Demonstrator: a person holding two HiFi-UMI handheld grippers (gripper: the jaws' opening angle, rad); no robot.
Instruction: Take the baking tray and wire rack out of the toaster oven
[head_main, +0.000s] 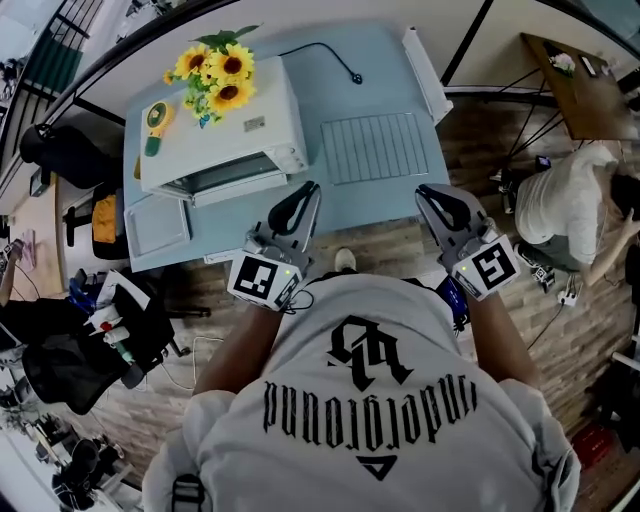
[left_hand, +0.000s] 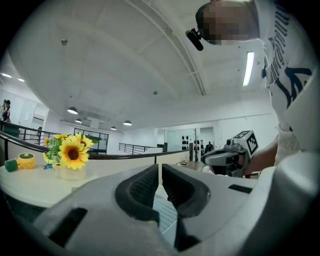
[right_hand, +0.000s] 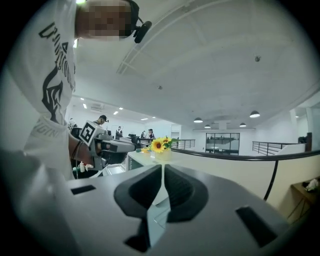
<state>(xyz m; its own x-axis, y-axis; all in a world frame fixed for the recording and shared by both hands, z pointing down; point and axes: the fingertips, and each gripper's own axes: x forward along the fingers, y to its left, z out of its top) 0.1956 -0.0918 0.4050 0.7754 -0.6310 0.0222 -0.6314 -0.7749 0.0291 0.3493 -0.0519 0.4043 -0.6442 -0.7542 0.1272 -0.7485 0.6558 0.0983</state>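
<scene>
both grippers hang off the near edge of the tabletop (head_main: 380, 85), in front of the person's chest. the left gripper (head_main: 311, 190) has its jaws closed together with nothing between them. the right gripper (head_main: 423, 191) is the same, pads nearly meeting and empty. each gripper view shows this straight on.

only the head view lays out the task's things. the wire rack (head_main: 375, 148) lies flat on the tabletop ahead of the two grippers and between them, nearer the right one. the baking tray (head_main: 157, 226) lies flat out to the left of the left gripper, at the tabletop's corner. the toaster oven (head_main: 225, 135) stands just ahead of the left gripper with its door (head_main: 235, 187) open, sunflowers (head_main: 215, 75) on top.

the left gripper view shows no tray, only a sliver of the rack's bars below its jaws, the sunflowers to its left and the right gripper to its right. the right gripper view shows the oven, the sunflowers and the left gripper to its left.
</scene>
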